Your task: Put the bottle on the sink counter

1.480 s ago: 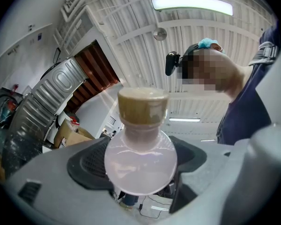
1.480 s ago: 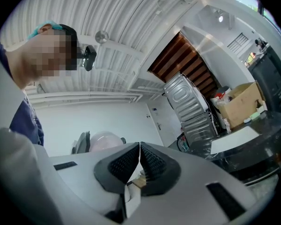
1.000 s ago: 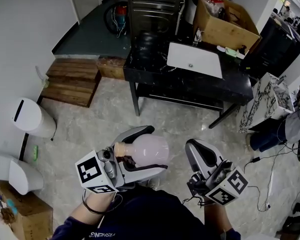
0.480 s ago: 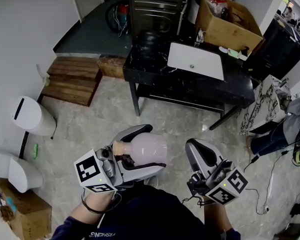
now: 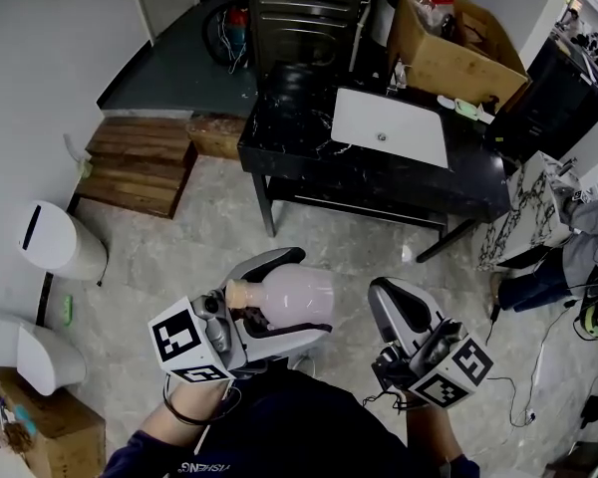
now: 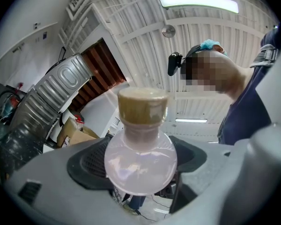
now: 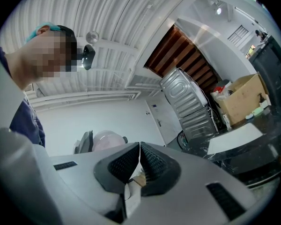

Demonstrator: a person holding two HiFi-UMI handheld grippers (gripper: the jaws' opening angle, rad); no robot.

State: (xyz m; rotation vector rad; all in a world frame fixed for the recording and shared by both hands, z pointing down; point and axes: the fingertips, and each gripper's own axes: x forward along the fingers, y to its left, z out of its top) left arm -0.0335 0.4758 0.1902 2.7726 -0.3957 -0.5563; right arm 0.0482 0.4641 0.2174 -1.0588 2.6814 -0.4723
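Pink, translucent bottle (image 5: 291, 297) is lying sideways in your left claw (image 5: 315, 295), which is clamping its round belly, well apart from the black sink bench (image 5: 289, 142) ahead. That smooth curve could be slipping free if you're jolting it while walking. Your right claw (image 5: 391, 297) is hanging clenched, empty.

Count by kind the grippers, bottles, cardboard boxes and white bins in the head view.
Grey two-jaw grippers: 2, left gripper and right gripper
Round pink bottle with tan cap: 1
Brown cardboard boxes: 2, one behind the sink, one at lower left
White plastic bins on the floor: 2, upper and lower
Total: 7
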